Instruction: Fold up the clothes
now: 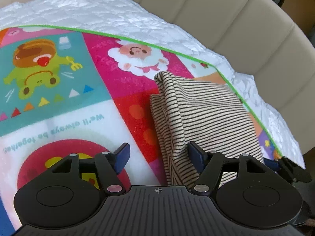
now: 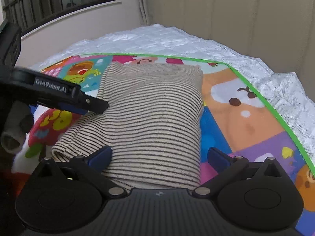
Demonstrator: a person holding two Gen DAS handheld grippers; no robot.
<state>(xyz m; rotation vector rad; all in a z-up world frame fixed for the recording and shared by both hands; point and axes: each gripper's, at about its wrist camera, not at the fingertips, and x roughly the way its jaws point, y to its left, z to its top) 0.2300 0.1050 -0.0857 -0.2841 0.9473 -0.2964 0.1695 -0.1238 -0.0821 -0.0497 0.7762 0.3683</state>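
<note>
Striped garment [image 2: 153, 118] lies folded into compact bundle near cartoon mat [image 1: 59, 102] corner; fold looks nearly finished. Left gripper [image 1: 158, 157] jaws apart, clasping nothing. Right gripper [image 2: 159, 155] spread wide astride bundle's near edge, not pinching.

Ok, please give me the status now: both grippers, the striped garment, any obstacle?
Left gripper open, right gripper open, neither gripping. Striped garment folded, lying on the cartoon blanket. Nothing in the way.

"GenRobot.AI" on left claw [image 2: 88, 106]
</note>
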